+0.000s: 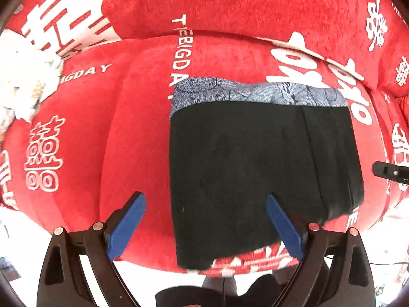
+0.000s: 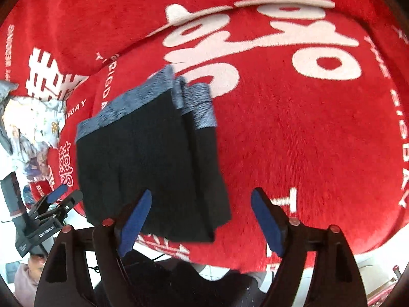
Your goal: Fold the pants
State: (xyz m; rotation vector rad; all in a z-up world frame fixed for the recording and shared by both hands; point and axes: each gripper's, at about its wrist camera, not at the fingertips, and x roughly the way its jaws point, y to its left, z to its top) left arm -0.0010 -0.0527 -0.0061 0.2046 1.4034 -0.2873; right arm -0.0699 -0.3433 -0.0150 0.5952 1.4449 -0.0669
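Note:
The black pants (image 1: 260, 168) with a grey patterned waistband (image 1: 255, 93) lie folded into a compact rectangle on the red sofa seat (image 1: 102, 133). My left gripper (image 1: 205, 215) is open and empty, just above the pants' near left corner. My right gripper (image 2: 200, 212) is open and empty, at the near right edge of the folded pants (image 2: 148, 168). The right gripper's tip (image 1: 391, 172) shows at the right edge of the left wrist view. The left gripper (image 2: 55, 200) shows at the lower left of the right wrist view.
The red plush sofa cover (image 2: 294, 133) with white lettering fills both views, with the backrest (image 1: 230, 2) behind. A pile of light patterned clothes (image 1: 23, 76) lies at the left of the seat; it also shows in the right wrist view (image 2: 33, 130). The seat's front edge and pale floor (image 1: 143, 273) are below.

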